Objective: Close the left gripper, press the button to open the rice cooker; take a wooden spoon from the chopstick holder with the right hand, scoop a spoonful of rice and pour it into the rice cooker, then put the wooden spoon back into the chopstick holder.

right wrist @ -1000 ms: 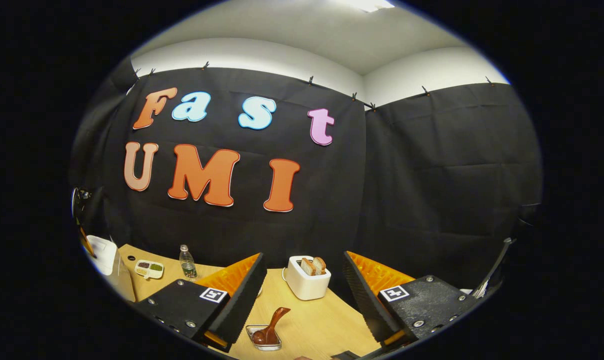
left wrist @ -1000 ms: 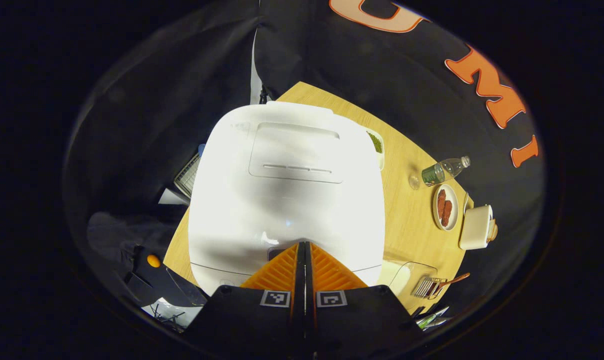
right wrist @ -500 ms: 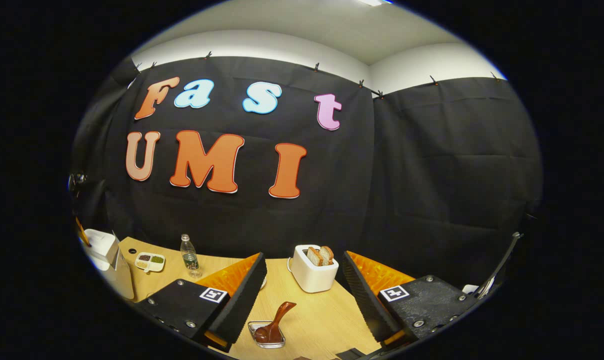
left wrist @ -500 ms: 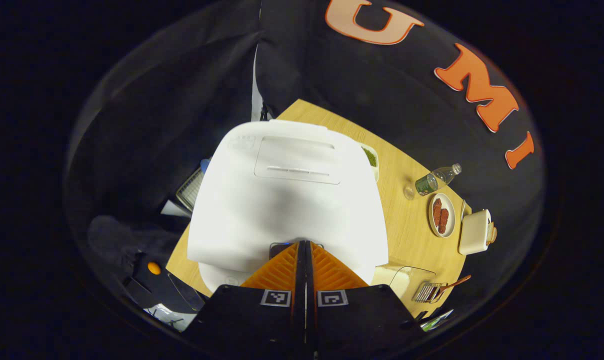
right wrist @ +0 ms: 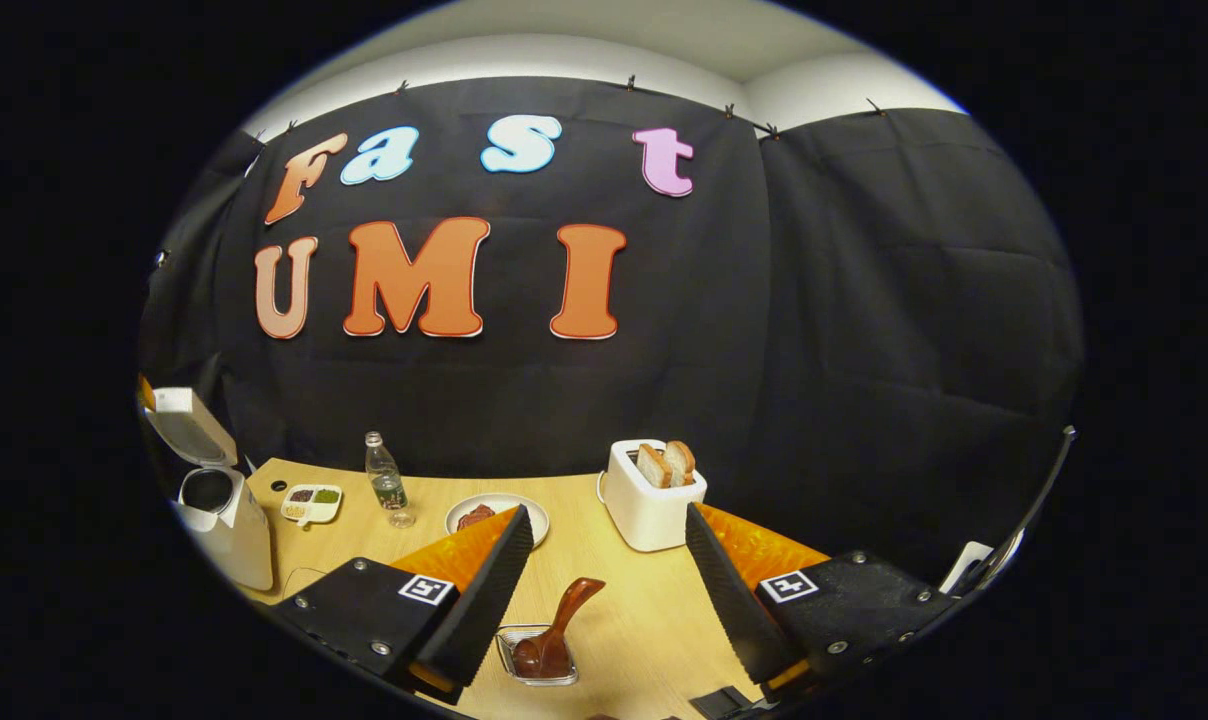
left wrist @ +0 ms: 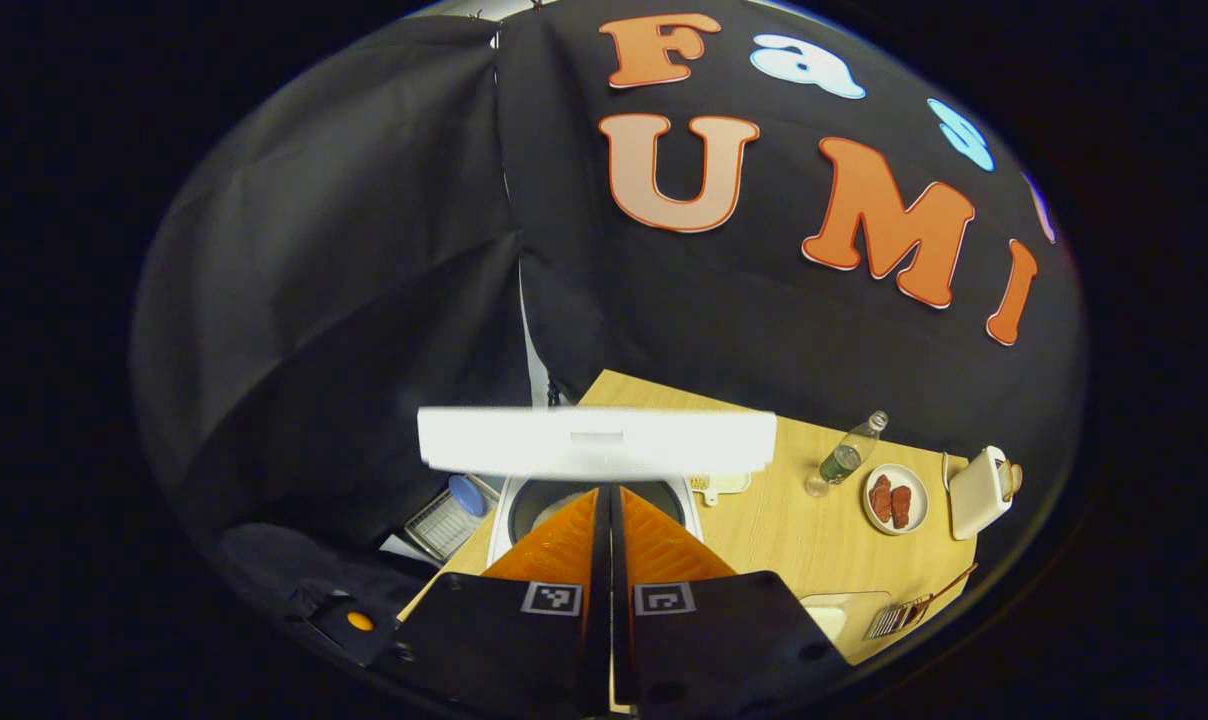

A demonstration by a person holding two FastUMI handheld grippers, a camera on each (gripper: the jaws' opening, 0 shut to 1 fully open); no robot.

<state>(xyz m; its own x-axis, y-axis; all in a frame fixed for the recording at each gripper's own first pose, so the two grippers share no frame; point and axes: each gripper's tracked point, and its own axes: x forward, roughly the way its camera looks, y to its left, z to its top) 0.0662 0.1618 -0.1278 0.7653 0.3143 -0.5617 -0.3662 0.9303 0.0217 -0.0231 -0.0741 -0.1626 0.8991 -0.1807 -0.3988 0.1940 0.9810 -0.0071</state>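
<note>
The rice cooker [left wrist: 596, 500] stood at the left end of the wooden table [left wrist: 794, 530], and its white lid [left wrist: 596, 442] was up, so the dark inner pot [left wrist: 549, 497] was visible below it. In the right gripper view the same rice cooker [right wrist: 219, 505] was far to the left, with the lid [right wrist: 189, 425] tilted back.

The left gripper [left wrist: 609, 500] was just in front of the rice cooker, above its front edge. Its two fingers were pressed together with nothing between them.

The wooden spoon [right wrist: 556, 635] stood in the chopstick holder [right wrist: 536, 655], well apart from the rice cooker, toward the right end of the table [right wrist: 624, 620]. Its handle leaned up and to the right. The right gripper [right wrist: 609, 560] was released, fingers wide apart, and the spoon showed in the gap between them, not touched.

Between the rice cooker and the spoon were a small divided dish [right wrist: 311, 500], a water bottle [right wrist: 386, 485] and a plate [right wrist: 489, 512] with reddish food. A white toaster [right wrist: 652, 500] with two bread slices stood farther to the right, behind the spoon.
</note>
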